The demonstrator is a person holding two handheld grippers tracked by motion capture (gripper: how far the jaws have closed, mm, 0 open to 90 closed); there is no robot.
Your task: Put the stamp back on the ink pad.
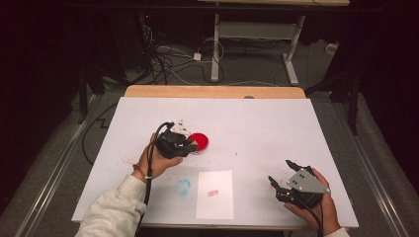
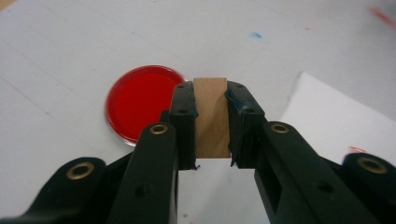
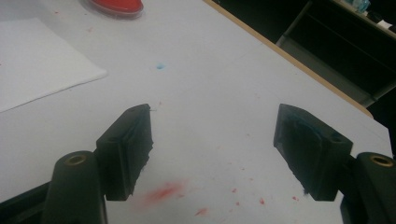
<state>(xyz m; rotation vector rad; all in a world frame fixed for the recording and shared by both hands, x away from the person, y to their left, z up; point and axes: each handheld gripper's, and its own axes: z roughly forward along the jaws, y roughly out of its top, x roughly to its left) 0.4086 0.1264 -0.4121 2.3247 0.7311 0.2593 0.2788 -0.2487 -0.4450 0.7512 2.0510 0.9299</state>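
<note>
Just beside red ink pad (image 2: 142, 103), left gripper (image 2: 211, 126) clamping wooden block (image 2: 211, 116), open table (image 1: 276, 128) rightward

You are working at a wide counter (image 1: 257, 118) covered by a white sheet, its pale wooden edge (image 1: 215, 92) showing along the far side. Faint red and blue ink smudges are marking the white covering (image 3: 163, 191). Beyond the counter, the room is lying in deep shadow, and the light is falling mainly on the counter top. A grey carpeted floor (image 1: 247, 69) is stretching behind it, where a tangle of black and white cables (image 1: 168, 57) is lying. A second desk with white metal legs (image 1: 216, 49) is standing farther back. Dark metal frame posts (image 1: 353, 98) are rising at both sides of you.
</note>
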